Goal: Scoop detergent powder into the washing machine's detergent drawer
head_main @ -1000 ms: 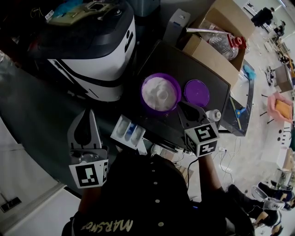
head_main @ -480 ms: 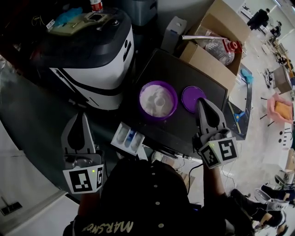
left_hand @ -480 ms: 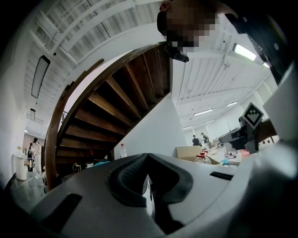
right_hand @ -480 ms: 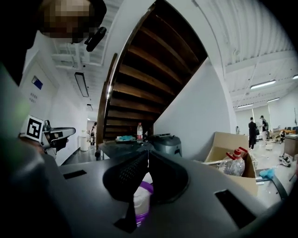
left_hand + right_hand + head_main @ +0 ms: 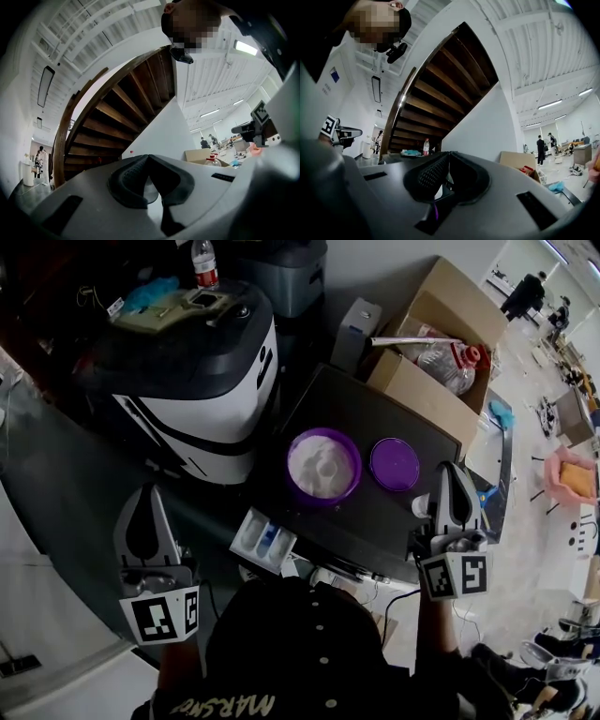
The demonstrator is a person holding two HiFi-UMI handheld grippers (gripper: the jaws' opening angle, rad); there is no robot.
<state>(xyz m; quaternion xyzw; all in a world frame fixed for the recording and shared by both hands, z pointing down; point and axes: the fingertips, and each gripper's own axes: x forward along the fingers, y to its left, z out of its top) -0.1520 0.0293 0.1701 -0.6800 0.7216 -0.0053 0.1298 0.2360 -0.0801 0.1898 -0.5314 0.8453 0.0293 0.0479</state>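
Observation:
A purple tub [image 5: 323,467] full of white detergent powder stands open on a dark stand [image 5: 375,399]. Its purple lid [image 5: 395,463] lies just to its right. The washing machine's white detergent drawer [image 5: 267,538] is pulled out below the tub's left side. My right gripper [image 5: 450,472] hangs to the right of the lid, shut and empty, and its pads meet in the right gripper view [image 5: 449,153]. My left gripper [image 5: 145,501] is left of the drawer, also shut with nothing in it [image 5: 147,157]. A small white object [image 5: 421,506] peeks out beside the right gripper.
A black and white washing machine [image 5: 197,362] stands at the upper left with a water bottle [image 5: 203,263] on top. An open cardboard box [image 5: 427,371] holding a plastic bottle [image 5: 448,360] sits behind the stand. A staircase fills both gripper views.
The right gripper has lifted off the stand near the lid and swung right, tipping up toward level. The left gripper has drifted left and risen a little. Tub, lid and drawer stay put.

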